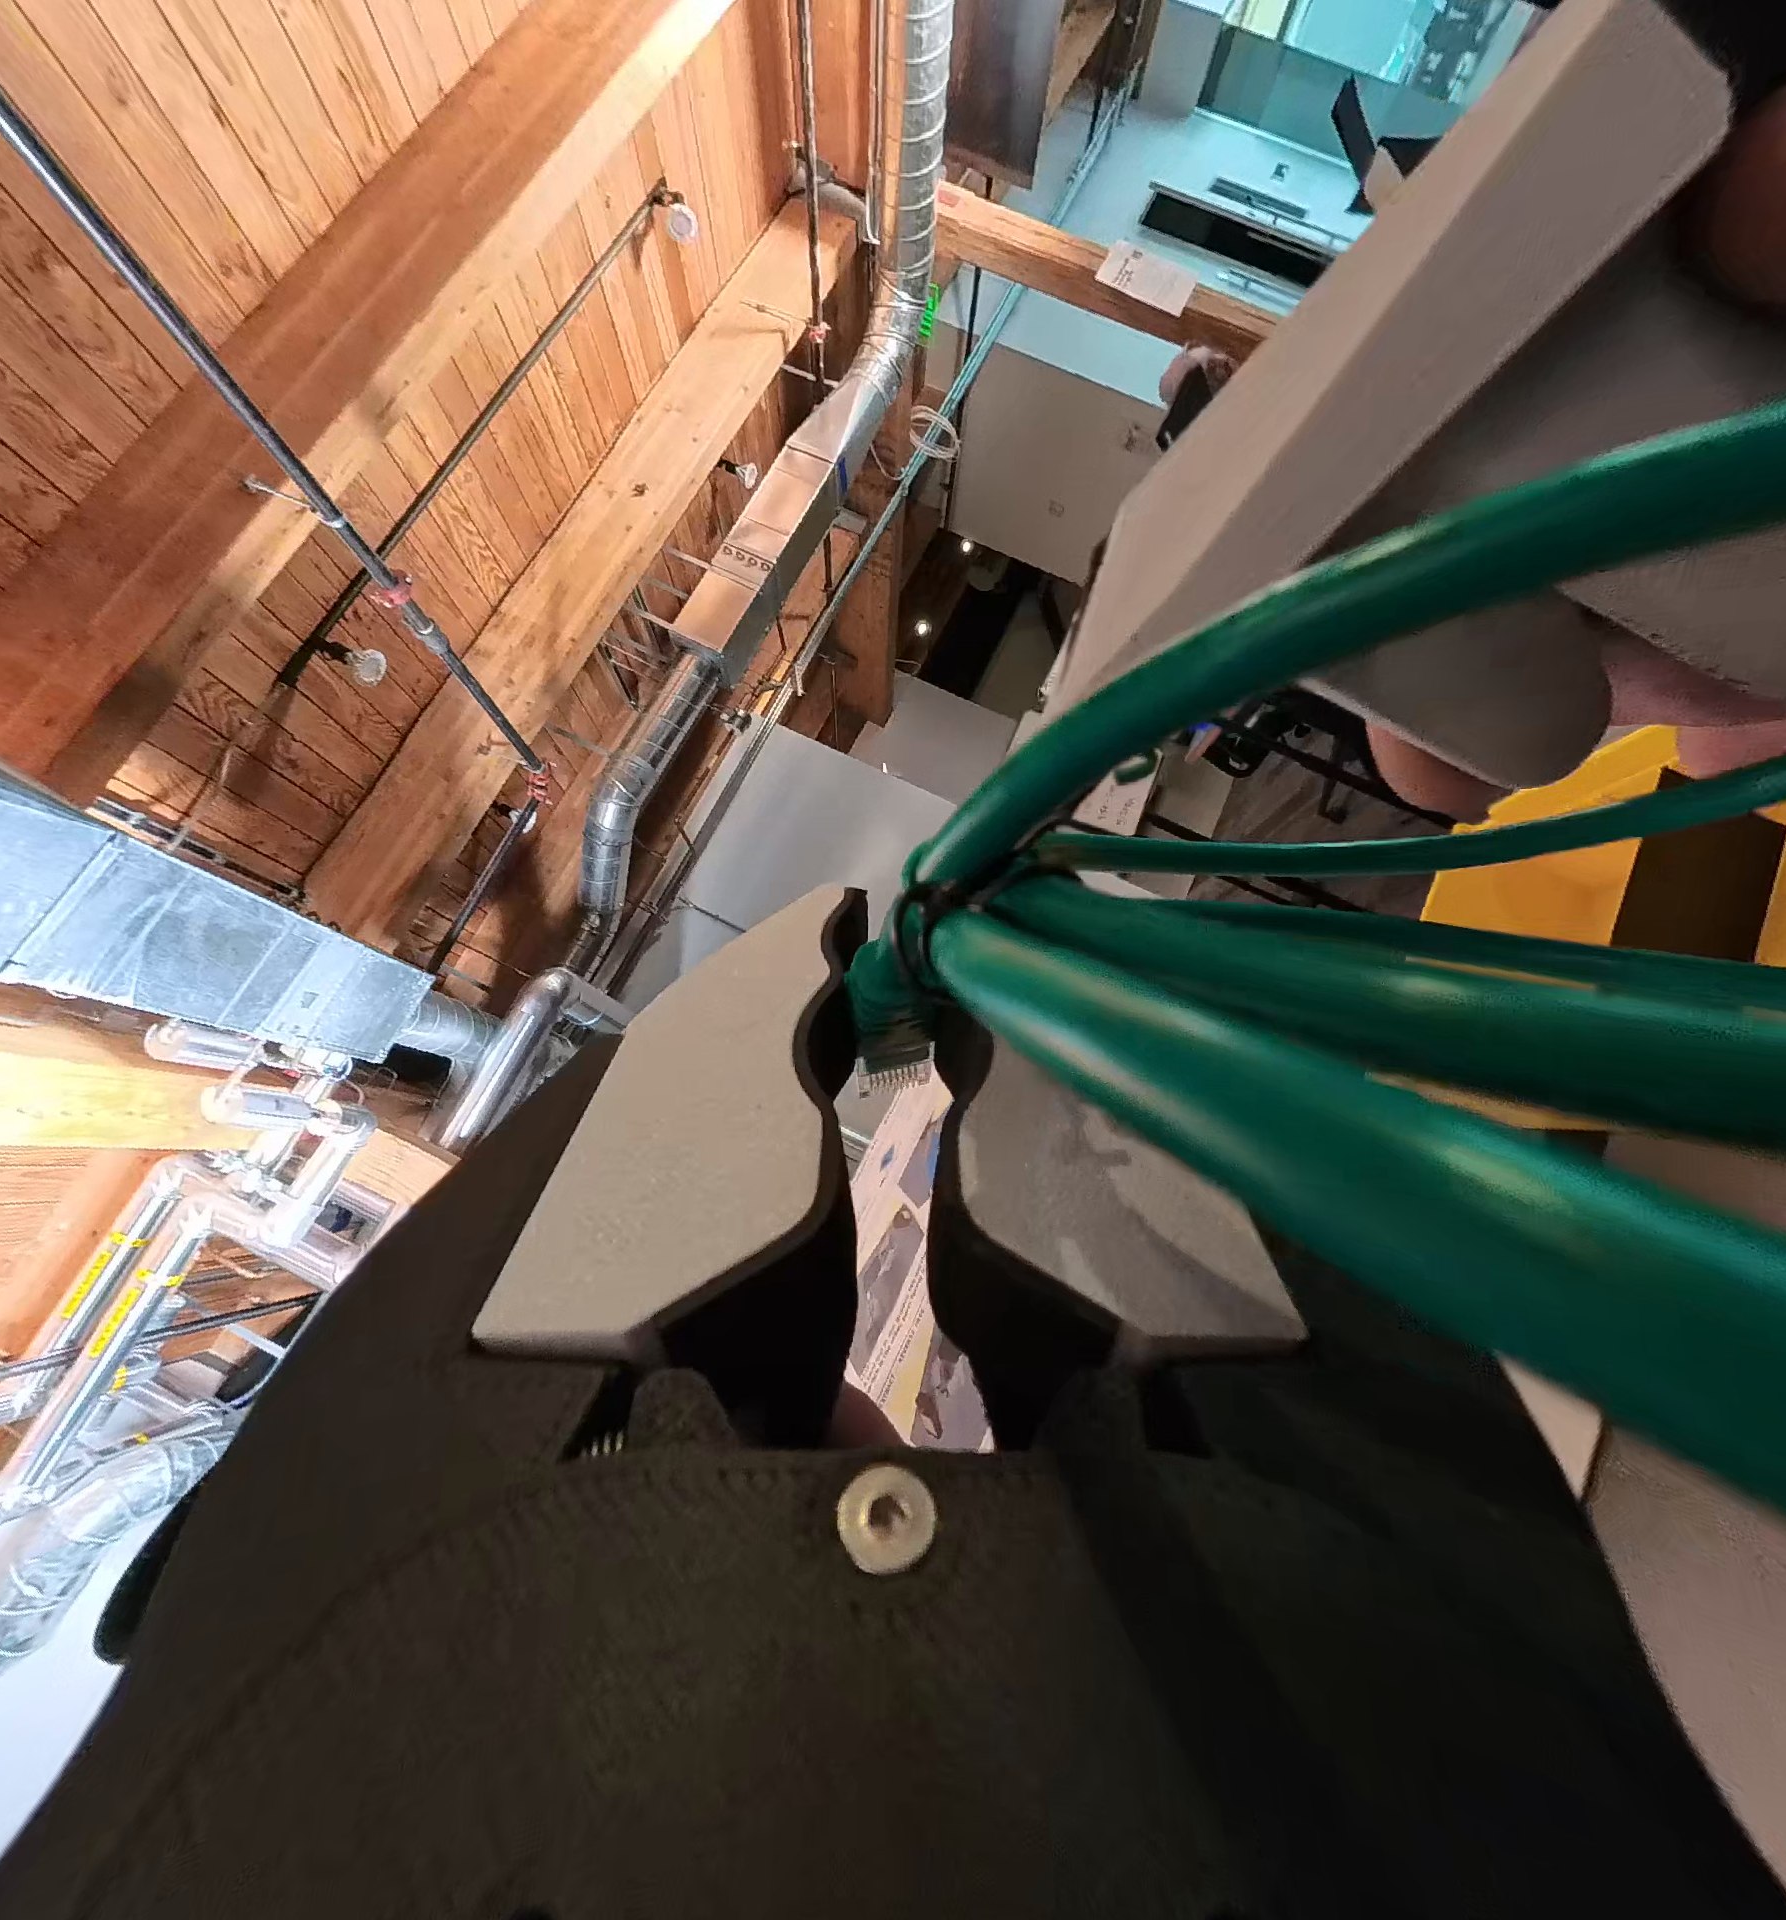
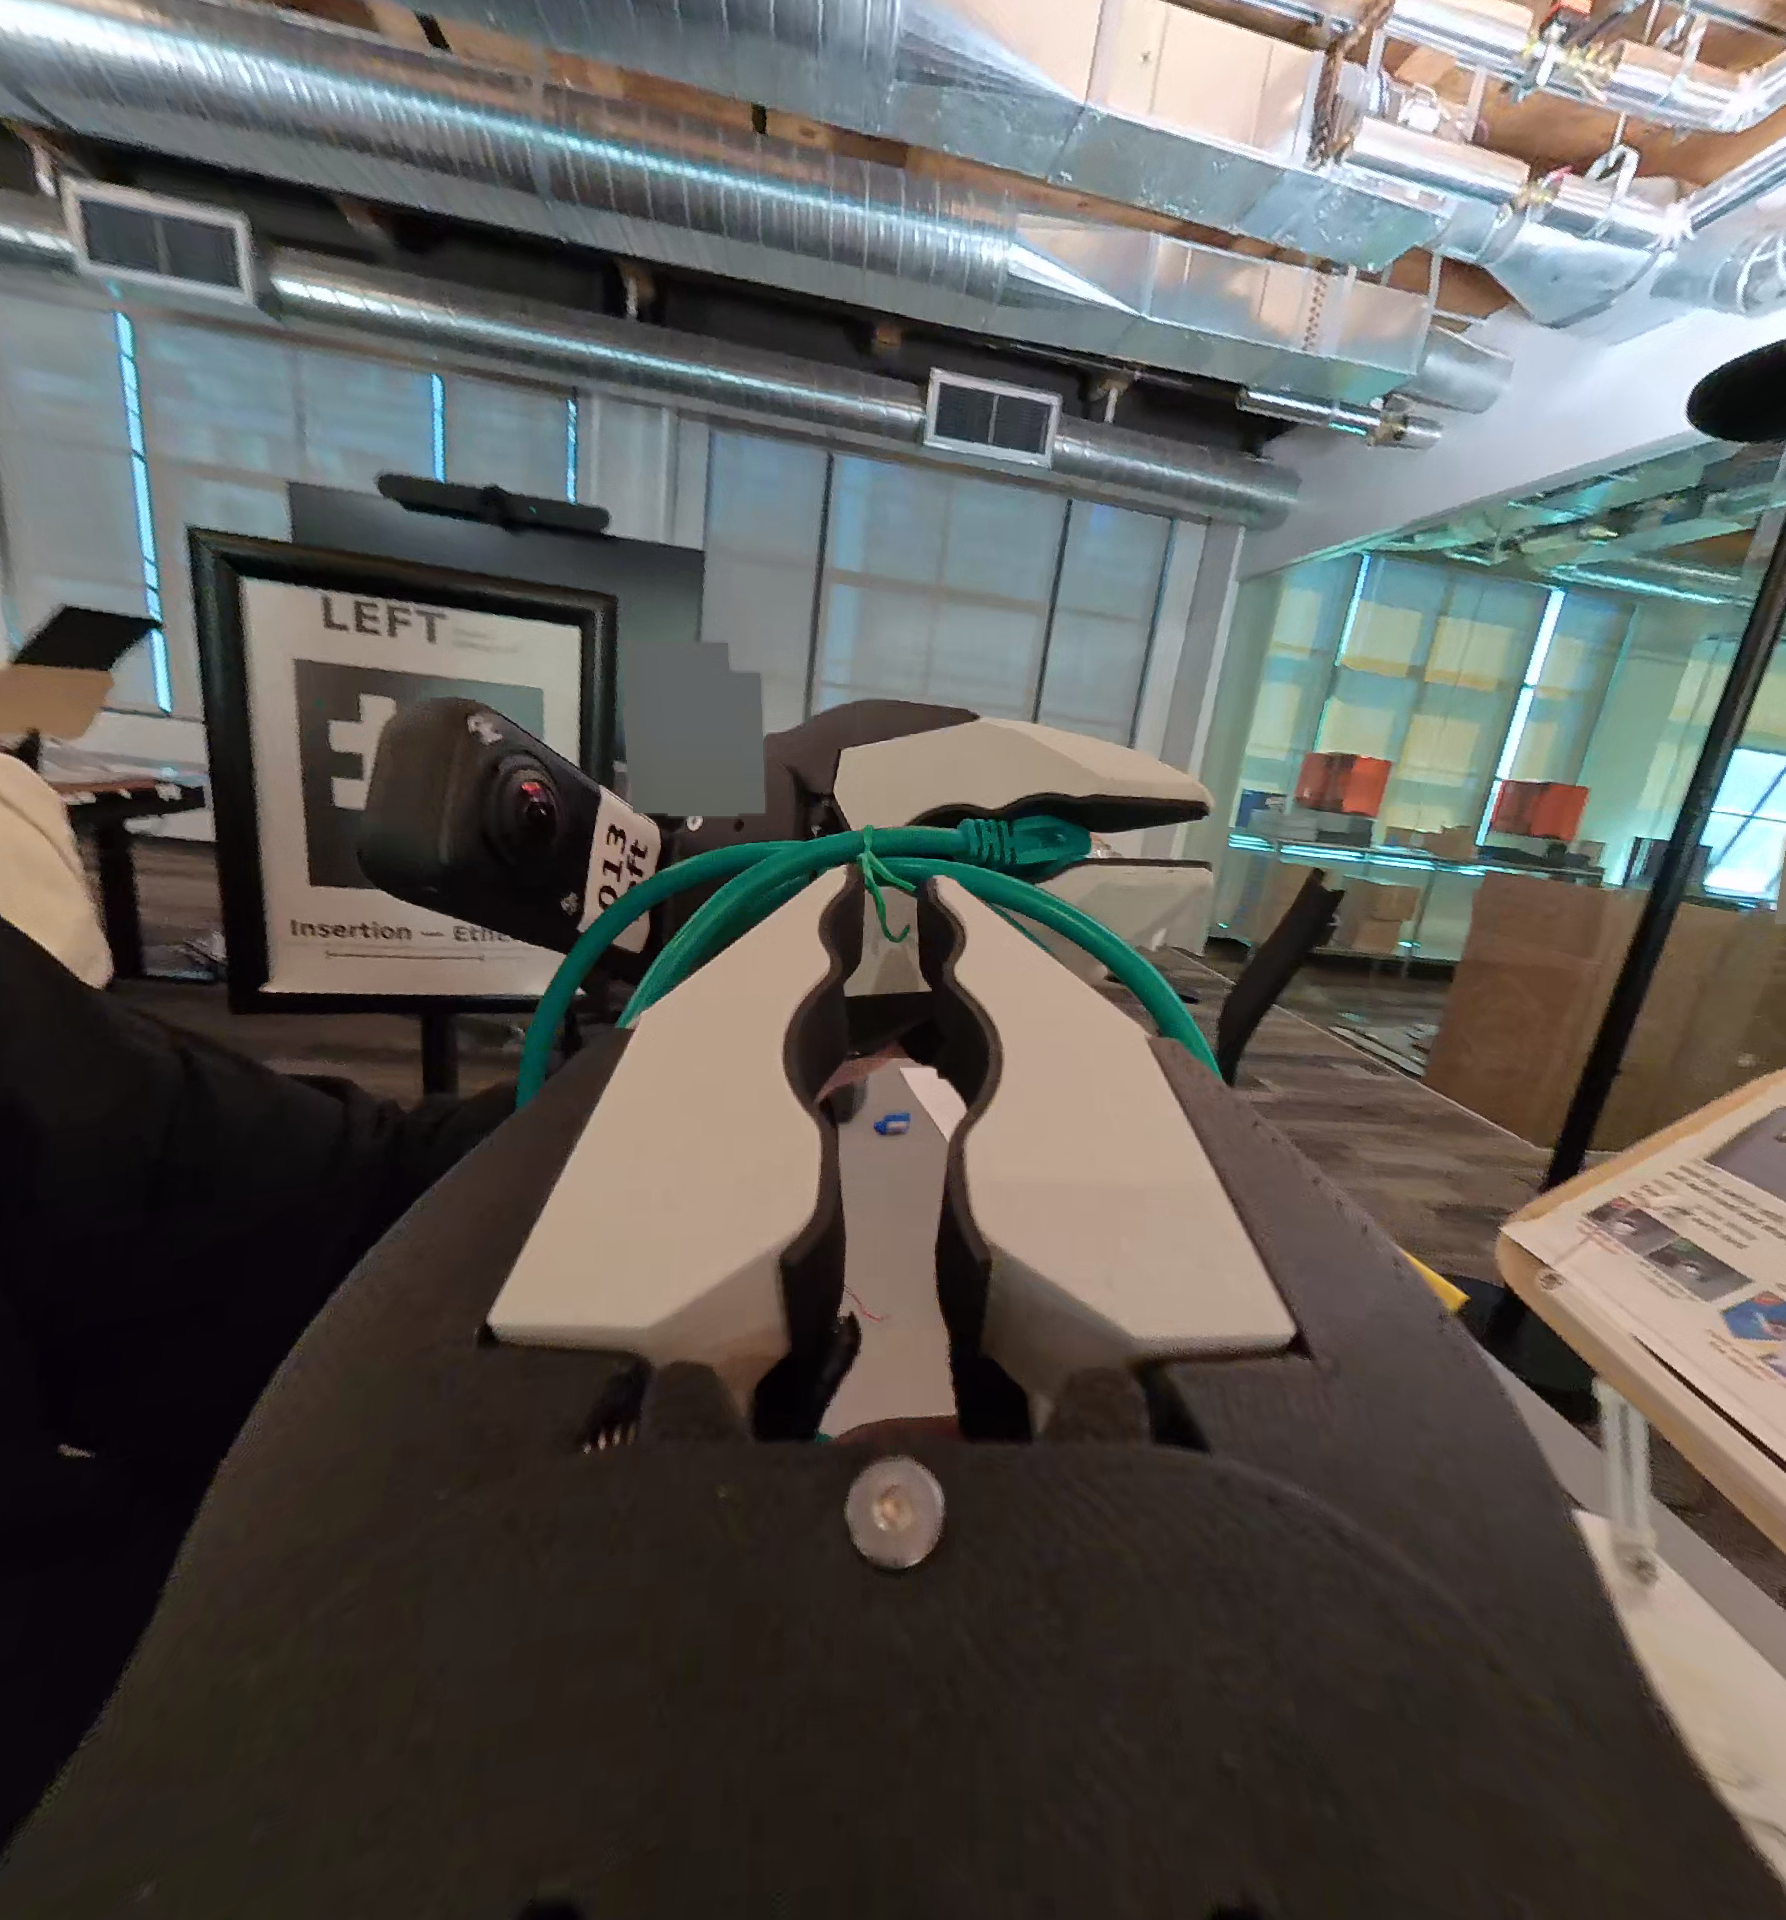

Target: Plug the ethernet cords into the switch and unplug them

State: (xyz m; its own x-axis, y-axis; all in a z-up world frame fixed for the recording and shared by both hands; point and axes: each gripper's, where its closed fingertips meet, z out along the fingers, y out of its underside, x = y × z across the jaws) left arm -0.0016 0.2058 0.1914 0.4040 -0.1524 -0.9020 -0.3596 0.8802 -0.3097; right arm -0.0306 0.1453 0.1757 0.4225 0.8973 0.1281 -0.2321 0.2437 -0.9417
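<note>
Cord status: green ethernet cord [image 2: 764,894] is coiled and bound with a twist tie [image 2: 873,873], held up in the air between both tools, well away from any work surface

Left gripper [image 1: 894,997]: jaws nearly closed on the plug end [image 1: 894,1049] of the coil. In the right wrist view the same gripper [image 2: 1128,821] lies on its side at 12 o'clock, and the green boot and plug sit between its tips. Its camera points up at a wooden ceiling [image 1: 245,312] with ducts, so it is tilted steeply

Right gripper [image 2: 884,914]: fingers drawn close, narrow gap at the tips, with the tie's tail hanging in that gap. Cannot tell whether it truly pinches the tie or the cord strands, or only touches them

Loops of the coil sweep out toward 3 o'clock in the left view and toward 7 and 4 o'clock in the right view

Switch: not visible in either view. Framed sign [image 2: 401,769] at 10 o'clock and printed sheets [image 2: 1699,1226] at 4 o'clock are only surroundings

Judgement on progress: very early. Cord looks bundled, nothing plugged. Left to do: undo the tie, free the plug, find the switch, insert, then pull out again
</note>
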